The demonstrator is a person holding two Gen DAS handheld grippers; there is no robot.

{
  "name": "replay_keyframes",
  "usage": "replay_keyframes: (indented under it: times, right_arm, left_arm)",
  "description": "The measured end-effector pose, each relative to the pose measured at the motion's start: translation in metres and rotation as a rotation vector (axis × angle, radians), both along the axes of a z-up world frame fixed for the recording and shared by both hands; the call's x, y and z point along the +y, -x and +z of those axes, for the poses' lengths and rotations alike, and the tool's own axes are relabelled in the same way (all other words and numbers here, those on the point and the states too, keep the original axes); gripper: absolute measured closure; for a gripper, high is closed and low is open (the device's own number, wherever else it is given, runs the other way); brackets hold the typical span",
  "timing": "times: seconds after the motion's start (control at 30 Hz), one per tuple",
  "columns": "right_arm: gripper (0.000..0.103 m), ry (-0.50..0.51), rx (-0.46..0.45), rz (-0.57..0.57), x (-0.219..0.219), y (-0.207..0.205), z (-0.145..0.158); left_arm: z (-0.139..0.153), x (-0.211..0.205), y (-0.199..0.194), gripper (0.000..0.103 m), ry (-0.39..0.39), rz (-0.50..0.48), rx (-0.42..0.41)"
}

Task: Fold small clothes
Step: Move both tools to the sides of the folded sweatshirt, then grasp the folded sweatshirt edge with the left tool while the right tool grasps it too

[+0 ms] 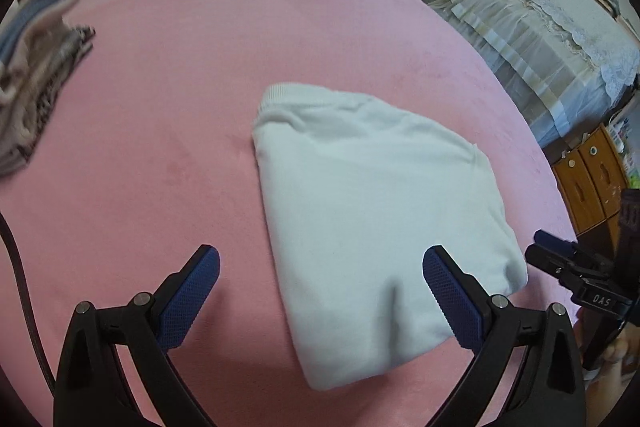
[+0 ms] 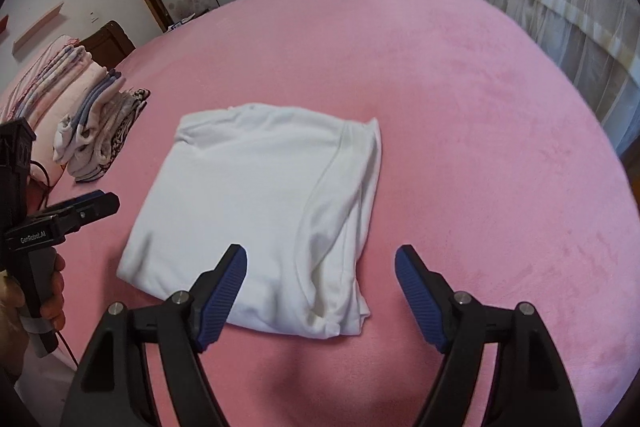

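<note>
Right wrist view, person's hand (image 2: 48, 291) gripping left tool (image 2: 96, 205), hidden elsewhere

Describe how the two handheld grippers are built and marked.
Both are black plastic frames with silver pivot screws and textured blue pads on the fingers. The left gripper reads "GenRobot.AI" and trails a red cable; the right gripper reads "DAS".

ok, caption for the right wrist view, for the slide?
Open right claw above folded white cotton garment on pink fleece bedspread.
</note>
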State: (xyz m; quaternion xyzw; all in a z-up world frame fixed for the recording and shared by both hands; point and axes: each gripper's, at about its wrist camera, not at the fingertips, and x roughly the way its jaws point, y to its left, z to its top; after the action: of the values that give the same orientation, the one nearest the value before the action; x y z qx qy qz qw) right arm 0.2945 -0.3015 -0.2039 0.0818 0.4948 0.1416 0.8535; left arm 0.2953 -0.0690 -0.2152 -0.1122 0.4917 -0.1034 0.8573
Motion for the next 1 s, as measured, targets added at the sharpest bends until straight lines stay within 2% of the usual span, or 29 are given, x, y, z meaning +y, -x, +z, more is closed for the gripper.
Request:
replay_keyframes:
  times: [0.1,0.4,0.87,0.93,1.0]
  right_arm:
    - [0.026,-0.053,0.03,-0.016,-0.006,-0.007,-0.015]
    - [0.026,-0.126,0.086,-0.029,-0.009,-0.028,-0.044]
    - [0.026,-0.255,0.092,0.009,-0.003,-0.048,-0.061]
    - [0.028,-0.278,0.095,0.013,0.001,-0.052,-0.064]
    - [0.034,-0.288,0.1,0.017,0.005,-0.054,-0.065]
  left_arm:
    - [-0.015,-0.002,-0.007,0.002,0.03,0.005,0.03]
    - [-0.05,-0.007,-0.024,0.002,0.124,0.029,0.101]
    - [-0.068,-0.015,-0.034,0.002,0.237,0.043,0.086]
    - [-0.068,-0.019,-0.034,0.004,0.258,0.037,0.089]
    - [-0.067,-0.022,-0.035,0.005,0.247,0.041,0.085]
